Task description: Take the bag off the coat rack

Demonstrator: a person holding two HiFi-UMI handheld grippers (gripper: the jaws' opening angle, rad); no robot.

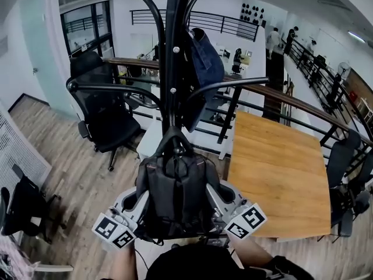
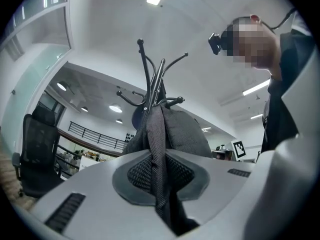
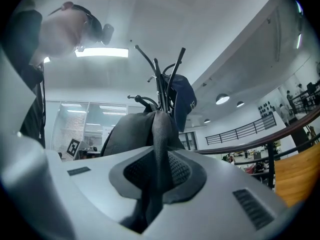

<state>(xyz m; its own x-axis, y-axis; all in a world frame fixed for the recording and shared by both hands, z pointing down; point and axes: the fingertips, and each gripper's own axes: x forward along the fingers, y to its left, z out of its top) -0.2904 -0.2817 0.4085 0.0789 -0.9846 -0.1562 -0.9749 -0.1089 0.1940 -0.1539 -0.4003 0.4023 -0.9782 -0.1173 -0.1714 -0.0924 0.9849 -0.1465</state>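
Our left gripper (image 2: 160,179) holds the bag's left strap (image 2: 156,134) in nearly closed jaws, and our right gripper (image 3: 156,176) pinches the right strap (image 3: 161,134) the same way. The black bag (image 1: 175,185) hangs upright on the coat rack (image 1: 172,57), between both grippers and equally near. Its top loop (image 1: 173,134) lies above the jaws, so we judge the lift goes upward.

Black fabric backpack (image 1: 176,191) hangs low on black metal coat rack (image 1: 173,51); blue denim garment (image 1: 204,69) above it. Left claw (image 1: 140,202) and right claw (image 1: 218,200) flank backpack, touching its sides. Black office chair (image 1: 105,112) at left.
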